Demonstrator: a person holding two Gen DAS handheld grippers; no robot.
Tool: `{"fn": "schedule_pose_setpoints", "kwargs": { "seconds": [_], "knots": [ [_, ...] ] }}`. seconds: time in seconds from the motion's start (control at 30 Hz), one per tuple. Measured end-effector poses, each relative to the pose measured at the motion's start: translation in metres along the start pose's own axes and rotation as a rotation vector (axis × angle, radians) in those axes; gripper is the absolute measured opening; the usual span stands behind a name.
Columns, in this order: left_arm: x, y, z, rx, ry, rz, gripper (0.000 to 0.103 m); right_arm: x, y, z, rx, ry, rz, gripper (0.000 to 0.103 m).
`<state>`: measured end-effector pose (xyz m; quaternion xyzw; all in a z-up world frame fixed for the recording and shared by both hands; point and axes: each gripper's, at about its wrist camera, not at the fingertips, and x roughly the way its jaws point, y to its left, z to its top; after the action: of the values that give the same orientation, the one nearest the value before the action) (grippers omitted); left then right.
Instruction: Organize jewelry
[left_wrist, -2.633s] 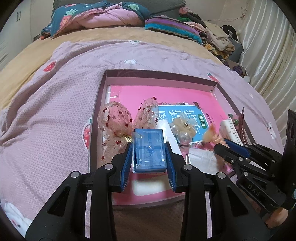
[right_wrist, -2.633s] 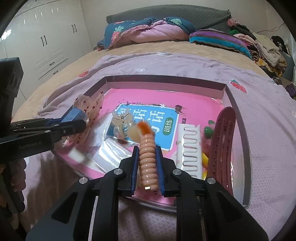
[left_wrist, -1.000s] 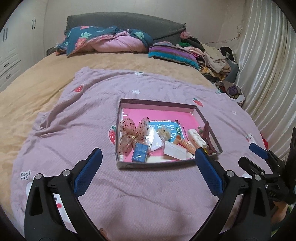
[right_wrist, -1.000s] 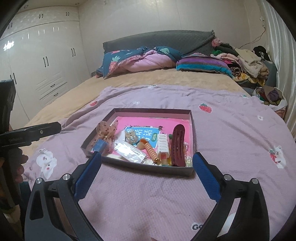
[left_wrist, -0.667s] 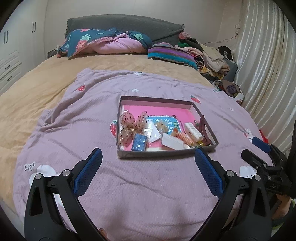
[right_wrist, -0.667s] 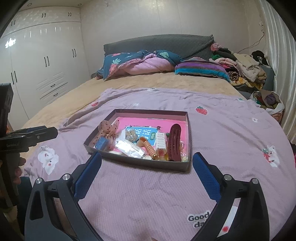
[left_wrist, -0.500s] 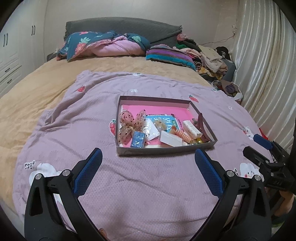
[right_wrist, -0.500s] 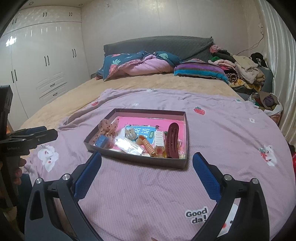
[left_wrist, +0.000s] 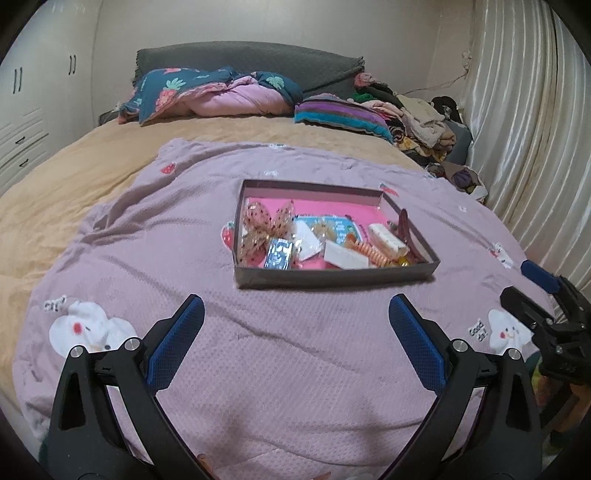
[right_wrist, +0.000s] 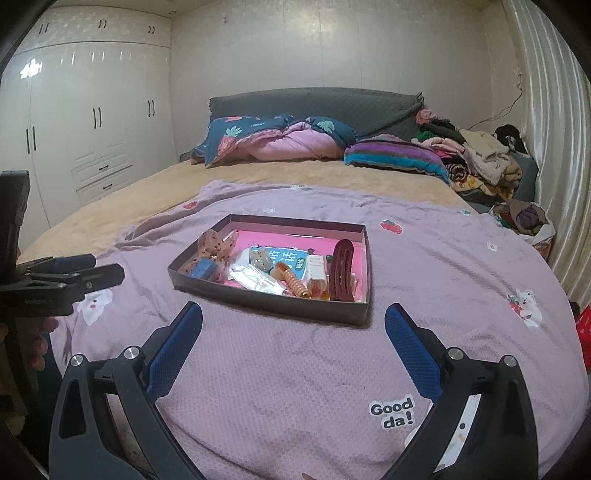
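A shallow dark box (left_wrist: 332, 277) (right_wrist: 273, 304) with a pink floor sits on the purple blanket. In it lie a sheer dotted bow (left_wrist: 264, 227), a small blue case (left_wrist: 279, 256) (right_wrist: 202, 268), an orange coil hair tie (left_wrist: 371, 251) (right_wrist: 293, 282), a white comb (left_wrist: 386, 236), a maroon hair claw (left_wrist: 404, 230) (right_wrist: 341, 269) and a clear packet (right_wrist: 255, 278). My left gripper (left_wrist: 295, 341) is open and empty, well short of the box. My right gripper (right_wrist: 293, 339) is open and empty too, near the box's front edge.
The purple blanket (left_wrist: 258, 369) covers the near half of a tan bed. Pillows and a folded quilt (right_wrist: 280, 142) lie at the headboard, a clothes pile (right_wrist: 476, 155) at far right. White wardrobes (right_wrist: 74, 129) stand left, a curtain (left_wrist: 535, 129) right.
Both grippers let go of their items, the blue case and the coil hair tie, which now lie in the box. Both have opened wide and pulled back from the box.
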<state>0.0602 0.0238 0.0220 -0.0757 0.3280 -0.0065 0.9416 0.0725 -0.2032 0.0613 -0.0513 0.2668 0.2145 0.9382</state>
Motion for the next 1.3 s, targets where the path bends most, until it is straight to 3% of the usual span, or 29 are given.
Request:
{"fn": "schedule_pose_setpoints", "kwargs": {
  "seconds": [0.37,1.3],
  "knots": [
    [0.017,0.001,-0.016,0.009,0.026,-0.001,0.093,0.015,-0.003,-0.016,0.033,0.048,0.010,0.099],
    [0.011,0.000,-0.016,0.014,0.026,0.011,0.093,0.013,-0.005,-0.018,0.030,0.037,-0.002,0.099]
  ]
}}
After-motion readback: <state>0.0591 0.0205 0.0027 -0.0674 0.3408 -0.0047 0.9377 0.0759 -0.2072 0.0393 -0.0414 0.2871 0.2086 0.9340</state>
